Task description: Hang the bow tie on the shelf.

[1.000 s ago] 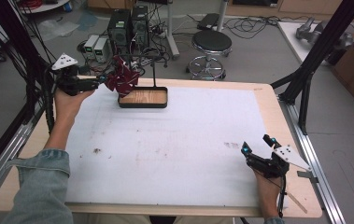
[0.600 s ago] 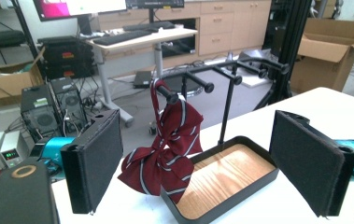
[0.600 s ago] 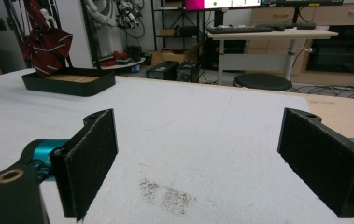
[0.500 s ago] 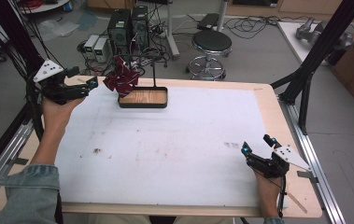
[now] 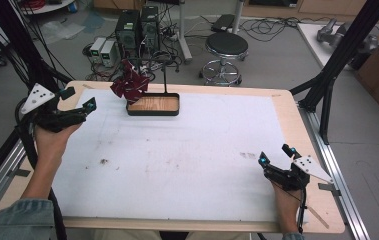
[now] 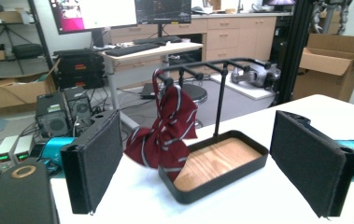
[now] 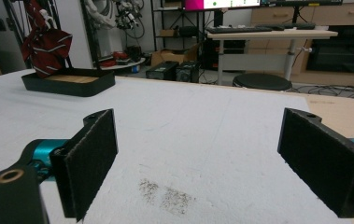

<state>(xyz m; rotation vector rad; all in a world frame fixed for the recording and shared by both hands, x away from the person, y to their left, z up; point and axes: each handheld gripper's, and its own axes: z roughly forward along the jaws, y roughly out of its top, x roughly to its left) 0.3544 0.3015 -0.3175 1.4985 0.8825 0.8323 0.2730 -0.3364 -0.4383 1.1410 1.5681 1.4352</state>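
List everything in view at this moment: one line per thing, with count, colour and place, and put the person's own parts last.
tie: one, dark red with pale stripes, hanging from the stand's top bar, its lower end reaching the tray's left end.
stand: one, black, upright post with a pegged bar, rising from the tray.
tray: one, black rim with wooden floor, far left part of the table.
table: one, white sheet on a pale wood top, some dark smudges.
stool: one, black seat on a metal base, on the floor beyond the table.
left hand-held gripper: one, black, jaws open, at the table's left edge, aimed toward the tie.
right hand-held gripper: one, black, jaws open, near right corner, low over the sheet.
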